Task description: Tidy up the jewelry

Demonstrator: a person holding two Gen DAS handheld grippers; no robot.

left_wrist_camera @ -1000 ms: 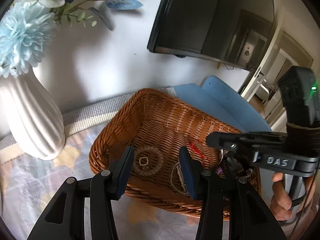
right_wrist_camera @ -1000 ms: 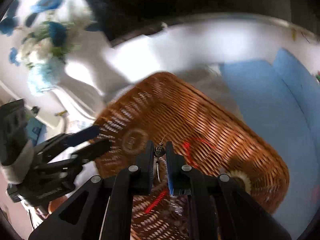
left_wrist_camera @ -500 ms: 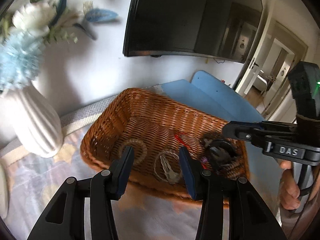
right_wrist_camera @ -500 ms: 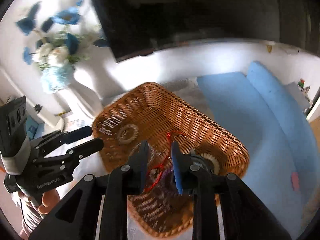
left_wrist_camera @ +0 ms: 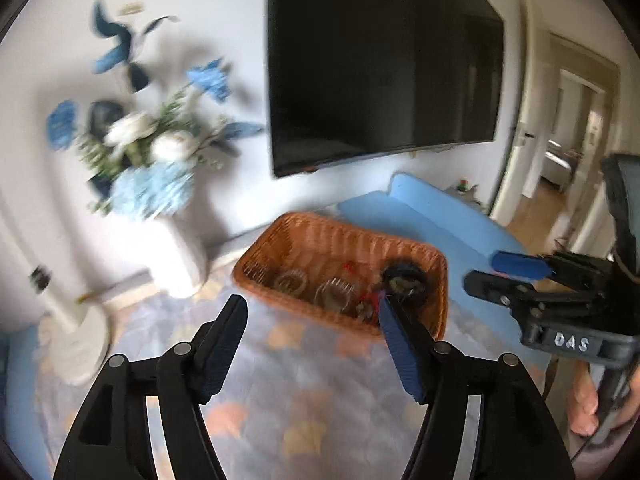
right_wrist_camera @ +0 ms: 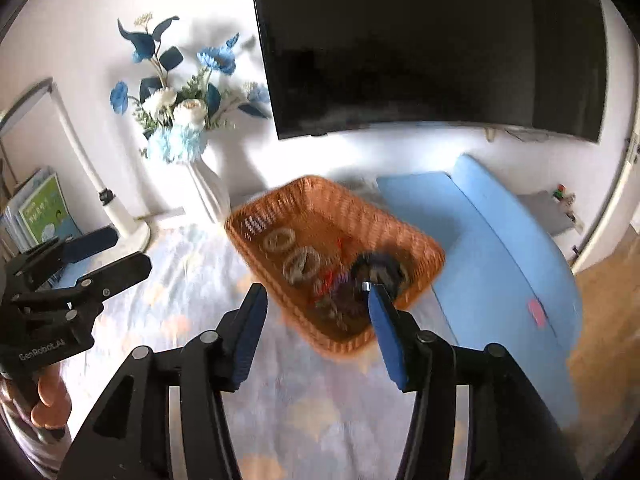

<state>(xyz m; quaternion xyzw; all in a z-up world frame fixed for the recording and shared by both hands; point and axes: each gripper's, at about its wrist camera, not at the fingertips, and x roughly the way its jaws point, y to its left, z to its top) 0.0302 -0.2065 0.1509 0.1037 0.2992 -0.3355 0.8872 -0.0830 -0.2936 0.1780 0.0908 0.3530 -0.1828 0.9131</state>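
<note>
Jewelry, blurry, maybe several bracelets etc., inside wicker basket.

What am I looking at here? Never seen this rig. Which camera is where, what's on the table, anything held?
No robot: a person holds a two-finger gripper in each hand, with a fisheye camera on each looking along its fingers. One picture is from the left gripper, the other from the right gripper. Both have jaws opening with nothing between them. On the patterned tablecloth stand a wicker basket holding jewelry, a white vase of flowers and a desk lamp. A TV hangs behind.
</note>
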